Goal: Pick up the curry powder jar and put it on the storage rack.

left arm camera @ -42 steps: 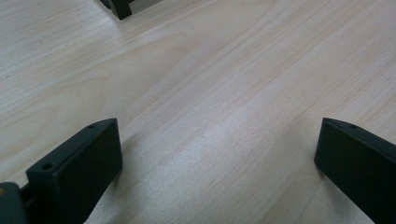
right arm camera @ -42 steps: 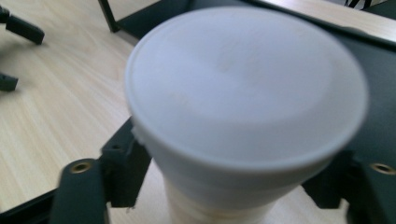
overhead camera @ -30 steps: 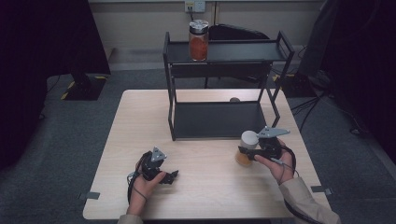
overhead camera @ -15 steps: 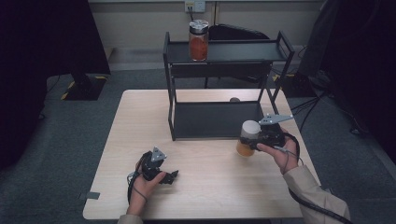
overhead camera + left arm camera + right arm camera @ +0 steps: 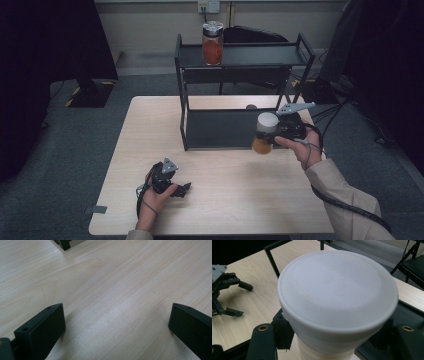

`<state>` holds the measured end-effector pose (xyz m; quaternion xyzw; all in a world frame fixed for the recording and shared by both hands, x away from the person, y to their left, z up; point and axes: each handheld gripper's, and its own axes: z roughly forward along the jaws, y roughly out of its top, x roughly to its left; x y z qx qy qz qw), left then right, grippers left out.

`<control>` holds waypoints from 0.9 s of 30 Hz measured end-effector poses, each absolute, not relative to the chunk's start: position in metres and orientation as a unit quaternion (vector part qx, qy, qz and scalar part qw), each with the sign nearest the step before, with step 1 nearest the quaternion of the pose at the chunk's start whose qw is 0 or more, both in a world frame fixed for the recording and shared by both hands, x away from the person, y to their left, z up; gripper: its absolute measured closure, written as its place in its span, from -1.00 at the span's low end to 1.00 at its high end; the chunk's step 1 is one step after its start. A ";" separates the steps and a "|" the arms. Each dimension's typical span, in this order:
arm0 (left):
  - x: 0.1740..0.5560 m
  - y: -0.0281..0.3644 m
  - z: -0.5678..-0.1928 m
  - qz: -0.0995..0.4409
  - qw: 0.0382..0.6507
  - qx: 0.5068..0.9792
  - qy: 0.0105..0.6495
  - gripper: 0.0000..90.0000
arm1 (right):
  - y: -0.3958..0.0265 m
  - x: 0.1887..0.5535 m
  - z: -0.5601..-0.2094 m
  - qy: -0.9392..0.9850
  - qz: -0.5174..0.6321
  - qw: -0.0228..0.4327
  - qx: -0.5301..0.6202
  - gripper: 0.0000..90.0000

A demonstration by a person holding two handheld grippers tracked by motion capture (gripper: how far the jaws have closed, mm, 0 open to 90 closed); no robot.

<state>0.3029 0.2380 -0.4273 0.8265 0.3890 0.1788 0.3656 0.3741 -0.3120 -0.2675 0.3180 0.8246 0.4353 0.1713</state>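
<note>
Holding a jar [image 5: 263, 133] in our right tool [image 5: 272, 135], we have it clear of the worktop [image 5: 150, 130], in front of the lower level of the black rack [image 5: 182, 90] near its right post. The jaws pinch the jar just under its white lid [image 5: 267, 120]; in the right gripper view the lid [image 5: 337, 290] faces the camera, and the black jaws press against the jar from both sides below the lid's rim. The lower part of the jar shows an amber colour in the high view. The jar stands roughly upright in the grip.

Our left tool [image 5: 182, 189] rests low on the worktop near its front edge, well apart from the jar and the rack. Its jaws are spread wide: in the left gripper view they stand at the two lower corners with bare wood [image 5: 112, 290] between them and nothing in the gap. A corner of the rack's foot [image 5: 65, 243] shows at the top of that view. The right gripper view catches the left tool [image 5: 234, 298] farther off on the worktop, jaws apart.

A second jar [image 5: 212, 44] with reddish contents and a pale lid stands upright on the rack's top shelf, toward its left end. A small round dark thing [image 5: 251, 106] lies on the worktop behind the rack; we cannot tell what it is.
</note>
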 end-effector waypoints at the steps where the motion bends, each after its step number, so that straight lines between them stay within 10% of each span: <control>1: 0.303 0.238 -0.427 0.179 0.366 0.826 0.389 -1.00 | -0.312 0.376 -0.265 0.824 0.437 0.170 0.319 -0.23; 27: 0.303 0.238 -0.427 0.178 0.366 0.826 0.389 -1.00 | -0.305 0.402 -0.198 0.813 0.450 0.180 0.321 -0.23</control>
